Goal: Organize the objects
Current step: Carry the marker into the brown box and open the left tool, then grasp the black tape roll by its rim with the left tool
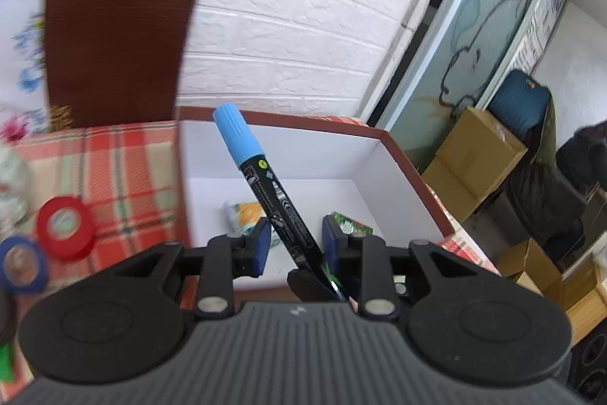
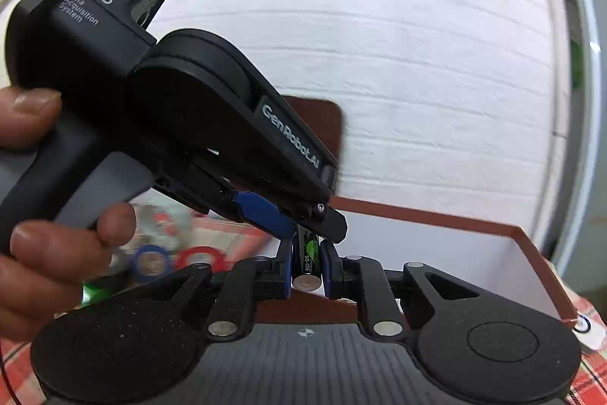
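In the left wrist view, a black marker with a light-blue cap (image 1: 265, 177) leans between the blue pads of my left gripper (image 1: 296, 245). The jaws stand apart; the marker rests against the right pad only. Below it is a white box with a brown rim (image 1: 402, 154), holding small packets (image 1: 246, 215). In the right wrist view, my right gripper (image 2: 307, 270) is shut on a black battery with a green label (image 2: 306, 264), at the near edge of the box (image 2: 523, 234). The left gripper's body (image 2: 182, 124), held by a hand, fills the left.
Red tape roll (image 1: 64, 226) and blue tape roll (image 1: 21, 264) lie on the plaid tablecloth (image 1: 114, 158) left of the box; both also show in the right wrist view (image 2: 201, 259). A brown chair back (image 1: 114, 40) stands behind. Cardboard boxes (image 1: 474, 158) sit on the floor at the right.
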The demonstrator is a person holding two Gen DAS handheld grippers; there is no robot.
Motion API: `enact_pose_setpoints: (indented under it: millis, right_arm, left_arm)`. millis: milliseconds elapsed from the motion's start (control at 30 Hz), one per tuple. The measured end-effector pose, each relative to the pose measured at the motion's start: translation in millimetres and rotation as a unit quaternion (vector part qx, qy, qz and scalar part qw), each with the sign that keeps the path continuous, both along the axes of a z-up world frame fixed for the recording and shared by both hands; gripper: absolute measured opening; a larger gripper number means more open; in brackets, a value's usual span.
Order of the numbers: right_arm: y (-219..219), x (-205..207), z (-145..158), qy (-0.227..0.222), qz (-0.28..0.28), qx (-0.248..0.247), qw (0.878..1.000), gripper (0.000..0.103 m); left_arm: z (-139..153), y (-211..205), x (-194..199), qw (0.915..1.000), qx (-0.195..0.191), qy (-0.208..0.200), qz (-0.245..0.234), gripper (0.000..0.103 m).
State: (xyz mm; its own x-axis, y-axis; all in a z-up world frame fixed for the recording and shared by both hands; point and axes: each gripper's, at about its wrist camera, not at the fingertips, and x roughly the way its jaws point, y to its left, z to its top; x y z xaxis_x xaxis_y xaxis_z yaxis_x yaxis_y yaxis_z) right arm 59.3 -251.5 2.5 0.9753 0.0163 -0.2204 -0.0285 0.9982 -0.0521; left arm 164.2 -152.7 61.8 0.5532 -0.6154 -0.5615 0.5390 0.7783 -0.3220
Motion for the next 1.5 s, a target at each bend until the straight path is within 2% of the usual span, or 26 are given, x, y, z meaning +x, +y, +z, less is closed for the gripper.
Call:
enact_pose_setpoints:
  millis: [133, 167, 200, 233, 333, 500, 600, 733, 833, 900, 967, 1067, 1133, 1200, 1300, 1333, 1367, 1400, 1500]
  right_arm:
    - [-21, 31, -12, 0.018, -0.034, -0.005, 0.999, 0.017]
    - [-24, 40, -16, 0.03, -0.046, -0.01, 0.998, 0.02]
    - [-29, 46, -20, 0.038, -0.061, -0.007, 0.997, 0.034]
    - [-34, 46, -21, 0.031, -0.066, 0.012, 0.997, 0.038]
    - [-41, 40, -20, 0.023, -0.074, 0.036, 0.996, 0.038]
    - [-36, 25, -19, 0.012, -0.074, 0.056, 0.996, 0.038]
    - [-19, 5, -18, 0.001, -0.052, 0.059, 0.997, 0.038]
    - [25, -13, -18, 0.017, 0.018, 0.041, 0.999, 0.038]
    - [66, 3, -34, 0.081, 0.091, 0.018, 0.992, 0.038]
    - [90, 16, -44, 0.128, 0.144, 0.018, 0.981, 0.038]
    - [114, 29, -49, 0.155, 0.179, 0.014, 0.972, 0.041]
    - [150, 62, -50, 0.174, 0.21, 0.0, 0.962, 0.054]
    - [167, 82, -47, 0.174, 0.208, 0.005, 0.963, 0.065]
    - [182, 102, -44, 0.164, 0.198, 0.009, 0.966, 0.081]
    - [202, 124, -48, 0.178, 0.209, 0.0, 0.962, 0.085]
    - [209, 129, -51, 0.184, 0.204, -0.011, 0.962, 0.084]
    - [214, 132, -55, 0.186, 0.195, -0.028, 0.963, 0.077]
    - [216, 132, -58, 0.184, 0.195, -0.034, 0.963, 0.077]
    - [206, 123, -53, 0.192, 0.188, -0.016, 0.963, 0.077]
  left_arm:
    - [-11, -34, 28, 0.9996, 0.028, -0.009, -0.005, 0.032]
    - [-15, -41, 31, 0.9988, 0.045, -0.021, 0.002, 0.034]
    - [-18, -47, 34, 0.997, 0.067, -0.037, 0.013, 0.041]
    - [-19, -49, 34, 0.9948, 0.085, -0.052, 0.023, 0.043]
    - [-18, -34, 31, 0.9932, 0.089, -0.07, 0.024, 0.047]
    - [-10, 24, 4, 0.9937, 0.065, -0.083, 0.036, 0.054]
    - [-21, 71, -21, 0.9928, 0.068, -0.077, 0.062, 0.054]
    - [-56, 140, -49, 0.9878, 0.093, -0.027, 0.122, 0.054]
    - [-83, 198, -57, 0.9766, 0.1, 0.017, 0.189, 0.054]
    - [-94, 239, -60, 0.9652, 0.09, 0.044, 0.241, 0.054]
    - [-99, 275, -63, 0.9568, 0.061, 0.06, 0.278, 0.054]
    - [-97, 305, -65, 0.9487, 0.039, 0.056, 0.309, 0.054]
    - [-94, 315, -67, 0.9458, 0.026, 0.051, 0.32, 0.054]
    - [-93, 323, -69, 0.9432, 0.016, 0.05, 0.328, 0.054]
    - [-99, 331, -72, 0.9405, 0.0, 0.058, 0.335, 0.054]
    - [-101, 333, -73, 0.94, -0.003, 0.06, 0.336, 0.054]
    - [-102, 334, -74, 0.9399, -0.004, 0.061, 0.336, 0.054]
    - [-103, 334, -75, 0.9398, -0.005, 0.062, 0.336, 0.054]
    - [-104, 330, -78, 0.9431, -0.01, 0.062, 0.326, 0.054]
